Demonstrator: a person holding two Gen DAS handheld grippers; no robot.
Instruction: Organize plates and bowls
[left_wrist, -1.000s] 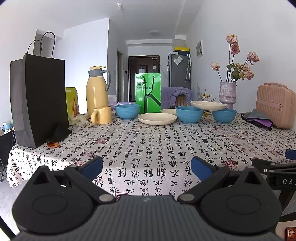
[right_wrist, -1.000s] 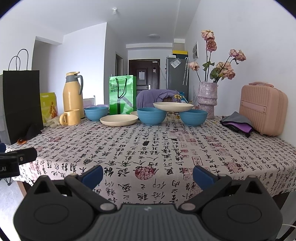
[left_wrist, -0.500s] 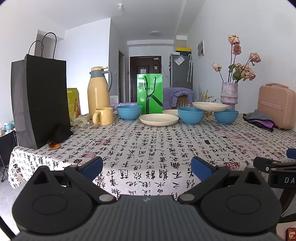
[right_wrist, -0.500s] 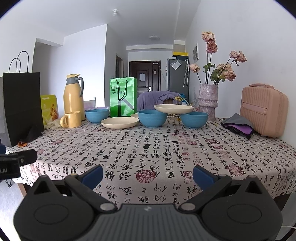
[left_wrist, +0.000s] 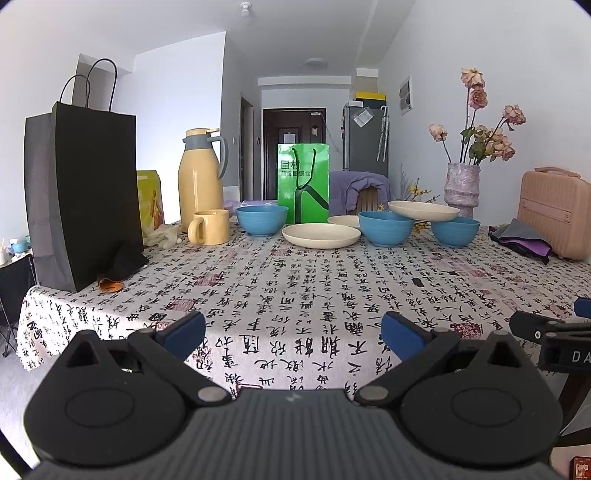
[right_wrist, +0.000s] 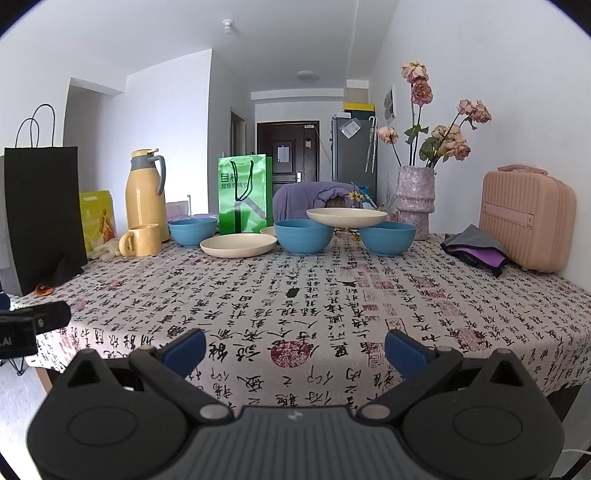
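**Blue bowls and cream plates at far end of table; both grippers empty**

Blue-padded left gripper (left_wrist: 291, 332) hangs at the near table edge, jaws spread wide, nothing between them. Right gripper (right_wrist: 293, 349) likewise: jaws wide apart, empty, at the near edge. Each gripper shows at the edge of the other's view, so they sit side by side.

Table (right_wrist: 369, 306) carries a white cloth printed with black calligraphy and red seals. Near half bare of dishes.

Dishes, all at the far end:
- Left bowl (right_wrist: 192, 231), blue, upright, just beside the yellow mug (right_wrist: 142, 240).
- Front plate (right_wrist: 238, 245), cream, flat on the cloth between left bowl and middle bowl.
- Back plate (right_wrist: 267, 230), cream, mostly hidden behind the front plate and middle bowl; only a sliver shows.
- Middle bowl (right_wrist: 303, 236), blue, upright.
- Right bowl (right_wrist: 388, 240), blue, upright, near the vase (right_wrist: 414, 201).
- Top plate (right_wrist: 346, 217), cream, bridging the rims of the middle and right bowls, slightly tilted in the left wrist view (left_wrist: 423, 211).

Other items: black bag (left_wrist: 83, 199) at far left, yellow thermos (left_wrist: 201, 181) behind the mug, green bag (left_wrist: 303, 182) behind the plates, dried roses in the vase, folded cloth (right_wrist: 476, 251) and pink case (right_wrist: 526, 221) at right.
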